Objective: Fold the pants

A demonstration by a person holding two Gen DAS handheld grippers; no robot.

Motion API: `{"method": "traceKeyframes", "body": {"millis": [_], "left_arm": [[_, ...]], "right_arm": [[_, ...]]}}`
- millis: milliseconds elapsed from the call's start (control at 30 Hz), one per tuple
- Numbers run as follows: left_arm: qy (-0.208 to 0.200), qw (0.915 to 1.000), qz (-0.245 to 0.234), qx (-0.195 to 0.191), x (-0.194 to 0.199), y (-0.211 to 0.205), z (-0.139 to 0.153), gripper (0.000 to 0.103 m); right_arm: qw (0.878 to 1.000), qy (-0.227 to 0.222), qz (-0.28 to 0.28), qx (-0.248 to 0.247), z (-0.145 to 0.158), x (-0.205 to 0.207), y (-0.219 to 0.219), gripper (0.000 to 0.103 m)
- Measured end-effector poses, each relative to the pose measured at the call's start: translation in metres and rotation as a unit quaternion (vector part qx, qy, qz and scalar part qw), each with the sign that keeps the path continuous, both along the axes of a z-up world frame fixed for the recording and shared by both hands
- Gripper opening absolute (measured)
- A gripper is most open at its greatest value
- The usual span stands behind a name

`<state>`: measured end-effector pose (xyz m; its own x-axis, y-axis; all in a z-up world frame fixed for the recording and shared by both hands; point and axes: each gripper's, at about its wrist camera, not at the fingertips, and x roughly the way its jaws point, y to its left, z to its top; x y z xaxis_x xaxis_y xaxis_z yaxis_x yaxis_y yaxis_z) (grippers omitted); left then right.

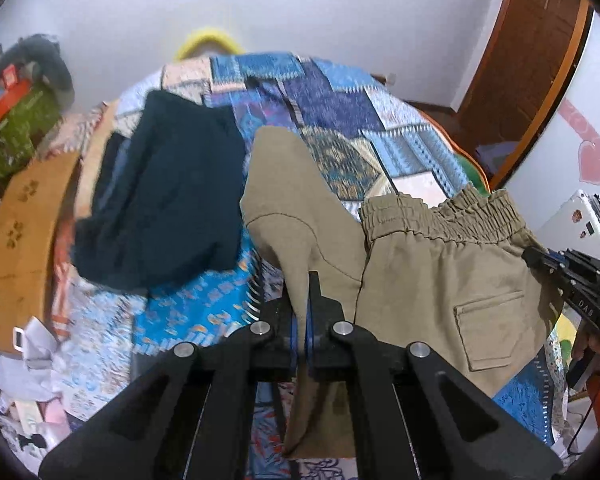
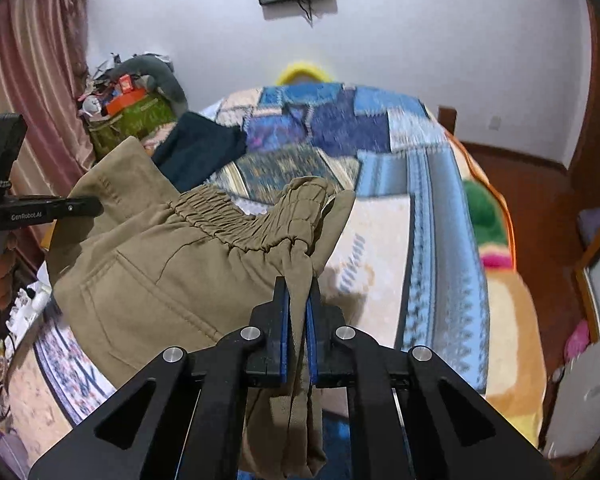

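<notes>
Khaki pants (image 1: 440, 280) with an elastic waistband and a back pocket hang in the air above the bed, held between both grippers. My left gripper (image 1: 300, 312) is shut on a fold of the khaki cloth at the leg side. My right gripper (image 2: 299, 320) is shut on the bunched cloth just under the waistband (image 2: 236, 216). The right gripper (image 1: 572, 280) shows at the right edge of the left wrist view, the left gripper (image 2: 40, 208) at the left edge of the right wrist view.
A bed with a blue patchwork cover (image 1: 340, 104) lies below. A dark teal garment (image 1: 168, 192) lies on its left part. A cluttered pile with a green bag (image 2: 140, 116) stands at far left. A wooden door (image 1: 532, 48) is at right.
</notes>
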<state>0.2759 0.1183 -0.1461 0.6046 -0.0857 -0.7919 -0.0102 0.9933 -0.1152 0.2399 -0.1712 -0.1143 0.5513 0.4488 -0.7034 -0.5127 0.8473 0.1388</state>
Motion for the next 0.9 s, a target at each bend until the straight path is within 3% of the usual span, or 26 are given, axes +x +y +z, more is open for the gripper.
{"method": "traceKeyframes", "body": {"millis": [600,900], "left_arm": [[-0.091,0.9913,0.075,0.057,0.016,0.083,0.079,0.003],[-0.115,0.9818,0.127,0.083,0.05,0.135,0.091,0.003]], "right_arm": [[0.995,-0.086,0.045,0.0,0.057,0.053,0.093,0.006],[0.991,-0.118,0.064,0.0,0.071,0.091,0.156,0.006]]}}
